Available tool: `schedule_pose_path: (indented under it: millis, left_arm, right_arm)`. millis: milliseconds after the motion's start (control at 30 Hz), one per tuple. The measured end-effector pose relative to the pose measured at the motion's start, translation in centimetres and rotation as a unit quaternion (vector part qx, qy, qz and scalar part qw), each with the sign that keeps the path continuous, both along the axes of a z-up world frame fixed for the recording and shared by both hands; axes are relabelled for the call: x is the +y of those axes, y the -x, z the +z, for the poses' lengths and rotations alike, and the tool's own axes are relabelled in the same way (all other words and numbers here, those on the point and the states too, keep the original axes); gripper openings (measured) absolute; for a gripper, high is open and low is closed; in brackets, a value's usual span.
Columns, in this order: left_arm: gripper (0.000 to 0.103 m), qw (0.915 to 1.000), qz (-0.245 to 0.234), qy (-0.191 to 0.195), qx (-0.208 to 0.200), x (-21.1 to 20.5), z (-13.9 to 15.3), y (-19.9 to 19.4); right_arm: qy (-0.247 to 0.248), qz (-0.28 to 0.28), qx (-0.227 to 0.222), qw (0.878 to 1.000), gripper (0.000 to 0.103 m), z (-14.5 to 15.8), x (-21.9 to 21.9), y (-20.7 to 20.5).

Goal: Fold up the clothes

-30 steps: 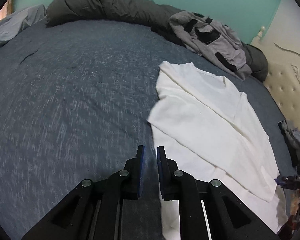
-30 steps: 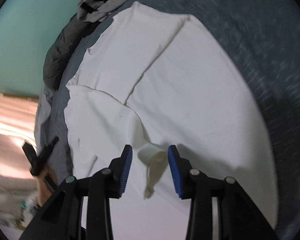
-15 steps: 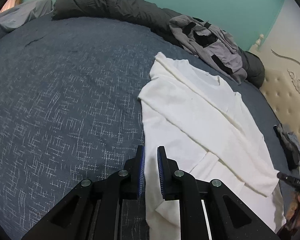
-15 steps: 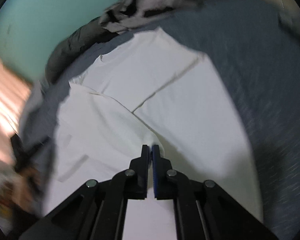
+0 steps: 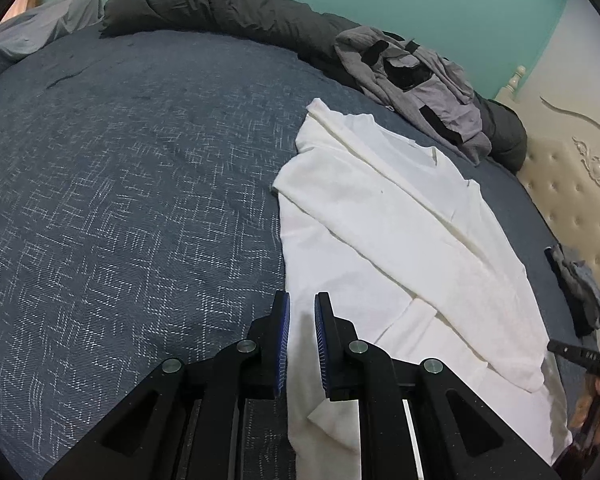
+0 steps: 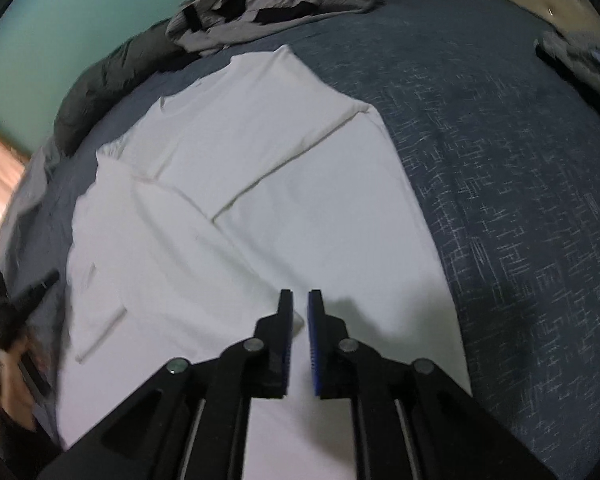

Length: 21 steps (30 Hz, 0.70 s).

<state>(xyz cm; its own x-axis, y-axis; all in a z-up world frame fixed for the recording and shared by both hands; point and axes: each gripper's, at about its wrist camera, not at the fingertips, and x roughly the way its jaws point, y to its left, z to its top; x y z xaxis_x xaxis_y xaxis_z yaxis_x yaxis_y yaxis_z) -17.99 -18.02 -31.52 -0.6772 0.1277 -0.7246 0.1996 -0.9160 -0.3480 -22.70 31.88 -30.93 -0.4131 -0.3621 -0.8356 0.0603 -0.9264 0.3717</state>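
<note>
Hovering over white shirt (image 5: 380,216), right gripper (image 6: 299,312) jaws opening, nothing btwn.

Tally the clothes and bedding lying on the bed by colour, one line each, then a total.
White: 1, the white shirt
Light grey with black patches: 1, the crumpled garment
Dark grey: 1, the rolled duvet
Pale grey: 1, the pillow
Dark, colour unclear: 1, the small bundle
Total: 5
</note>
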Motion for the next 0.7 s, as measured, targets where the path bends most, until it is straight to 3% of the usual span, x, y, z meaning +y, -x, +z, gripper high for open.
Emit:
schedule_pose_path:
  millis: [100, 300, 533, 700]
  left_arm:
    - [0.014, 1.0, -0.001, 0.001, 0.001, 0.0, 0.0, -0.1]
    - [0.014, 1.0, 0.0, -0.002, 0.0, -0.1, 0.0, -0.2]
    - [0.016, 1.0, -0.004, -0.004, -0.001, 0.1, 0.0, -0.1]
    - [0.017, 1.0, -0.005, -0.003, 0.002, 0.1, 0.1, -0.1]
  right_arm:
    - [0.007, 0.006, -0.015, 1.0, 0.034, -0.4, -0.7, 0.8]
    - [-0.084, 0.046, -0.012, 0.995, 0.034, -0.7, -3.3, 0.1]
    - [-0.168, 0.133, 0.02, 0.977, 0.033, -0.5, -7.2, -2.5]
    - [-0.223, 0.131, 0.046, 0.965, 0.033, 0.4, -7.6, -3.1]
